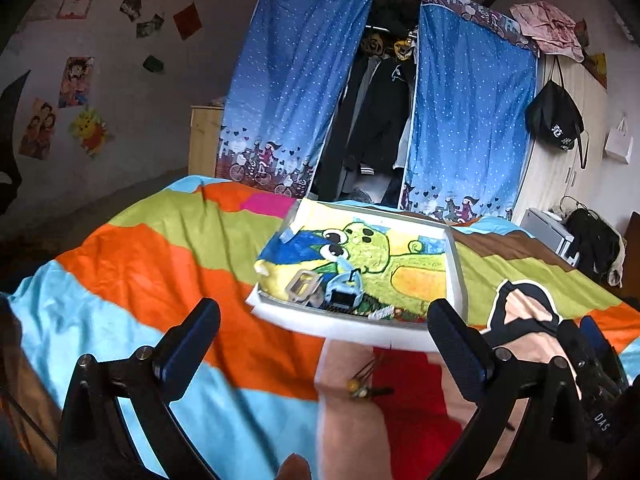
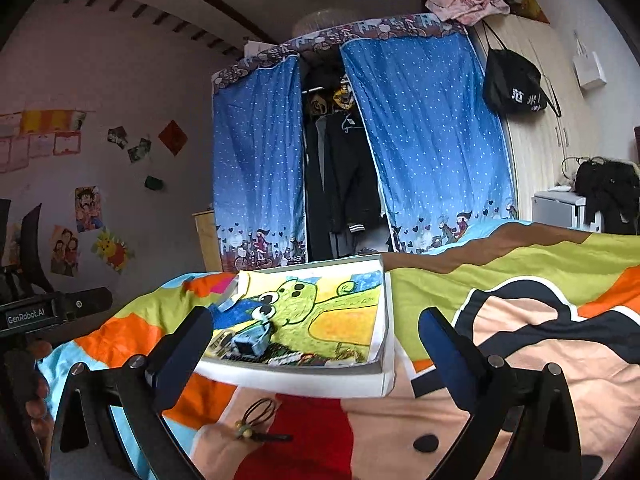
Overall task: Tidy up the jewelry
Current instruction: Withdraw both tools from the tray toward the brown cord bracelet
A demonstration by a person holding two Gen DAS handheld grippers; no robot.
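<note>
A shallow white tray (image 1: 344, 326) lined with a green cartoon drawing lies on the bed; it also shows in the right wrist view (image 2: 304, 380). In it stand a small blue jewelry box (image 1: 342, 294), open, and a clear square lid (image 1: 302, 286), with small beaded pieces (image 1: 382, 313) at the front. The blue box shows in the right wrist view (image 2: 250, 342). A dark cord necklace with beads (image 1: 362, 389) lies on the blanket in front of the tray, also in the right wrist view (image 2: 254, 424). My left gripper (image 1: 324, 344) is open and empty above the cord. My right gripper (image 2: 316, 354) is open and empty.
The bed has a bright patchwork blanket (image 1: 160, 264). A blue curtained wardrobe (image 1: 376, 100) stands behind the bed. The right gripper's body (image 1: 592, 356) sits at the right in the left wrist view; the left gripper's body (image 2: 36, 314) sits at the left in the right wrist view.
</note>
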